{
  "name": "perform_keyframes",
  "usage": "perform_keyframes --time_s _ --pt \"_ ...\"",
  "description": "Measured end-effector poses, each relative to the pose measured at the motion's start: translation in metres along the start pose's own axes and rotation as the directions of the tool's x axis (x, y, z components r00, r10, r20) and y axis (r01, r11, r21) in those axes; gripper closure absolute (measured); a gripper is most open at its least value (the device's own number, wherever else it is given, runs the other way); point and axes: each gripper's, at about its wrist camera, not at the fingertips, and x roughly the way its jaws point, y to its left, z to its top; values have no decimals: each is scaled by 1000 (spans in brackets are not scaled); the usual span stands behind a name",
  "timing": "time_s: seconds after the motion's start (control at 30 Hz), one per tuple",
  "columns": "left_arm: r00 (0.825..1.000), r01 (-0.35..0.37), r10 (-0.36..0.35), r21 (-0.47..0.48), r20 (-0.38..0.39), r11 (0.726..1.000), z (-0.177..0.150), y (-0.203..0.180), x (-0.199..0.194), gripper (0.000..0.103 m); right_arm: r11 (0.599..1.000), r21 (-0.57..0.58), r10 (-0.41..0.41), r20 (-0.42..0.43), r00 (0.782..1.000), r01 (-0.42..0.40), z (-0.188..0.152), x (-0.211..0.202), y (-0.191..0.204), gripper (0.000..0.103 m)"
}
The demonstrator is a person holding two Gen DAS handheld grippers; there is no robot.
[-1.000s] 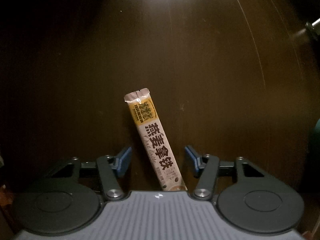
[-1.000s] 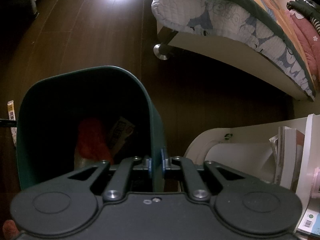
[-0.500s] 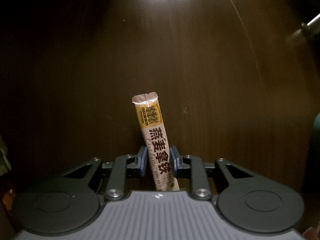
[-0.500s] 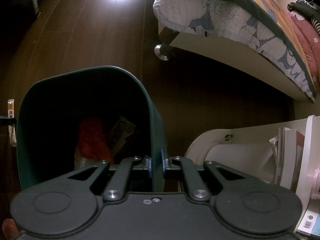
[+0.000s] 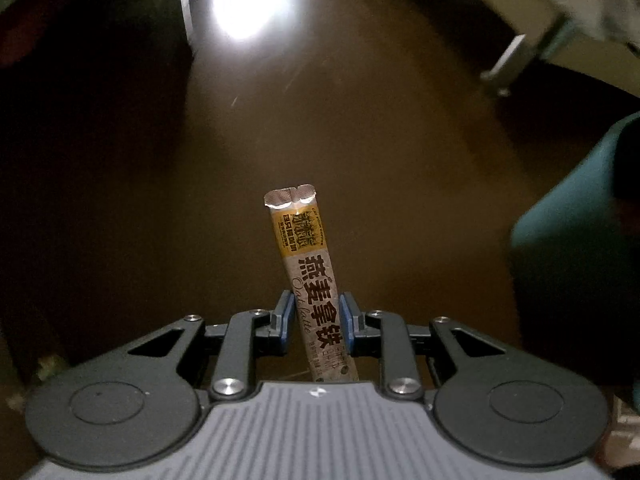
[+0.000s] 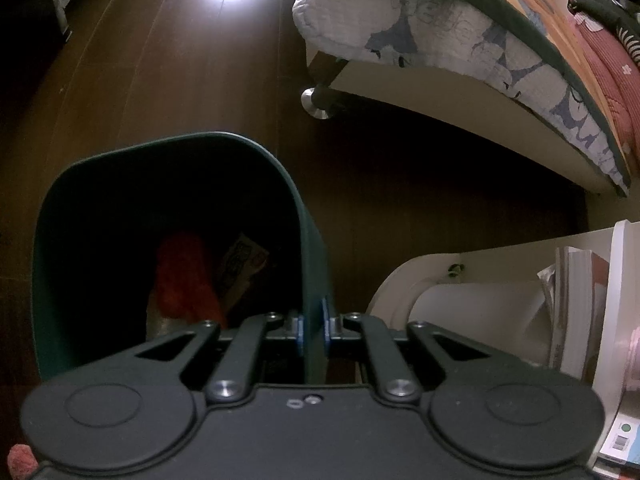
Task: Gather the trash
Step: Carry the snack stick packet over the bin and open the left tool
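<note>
With the left hand-held gripper (image 5: 315, 322) pinching the oat latte sachet (image 5: 310, 280), carry it level over the green bin (image 6: 176, 240), whose wall the right hand-held gripper (image 6: 313, 330) clamps, before releasing.

I see a sachet (image 5: 312, 276) w/ yellow top band, grey-white body, black characters. Claw pads (image 5: 285, 320) blue. Bin (image 6: 316, 248) dark teal; red wrapper (image 6: 182, 276) inside. Floor (image 6: 160, 80) dark brown wood. Quilt (image 6: 460, 40) white w/ blue-grey print, orange top.

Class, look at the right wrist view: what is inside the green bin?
Inside the green bin lie a crumpled orange-red wrapper and a printed packet. The bin's bottom is too dark, and the right gripper covers the near part.
</note>
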Motion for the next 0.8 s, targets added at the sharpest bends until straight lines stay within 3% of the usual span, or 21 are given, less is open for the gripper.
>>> perform_keyframes --time_s 0.23,0.47,0.8 --pt "991 84 -96 131 88 988 20 -41 -67 79 1000 -4 7 12 1000 -7 -1 -2 1 95" --pt "970 170 -208 260 125 951 41 -90 -117 79 1000 6 5 21 1000 -5 -4 -5 1 95" --pt "944 266 -316 342 97 901 48 -164 -127 79 1000 24 9 30 1000 -10 -5 -4 -1 95"
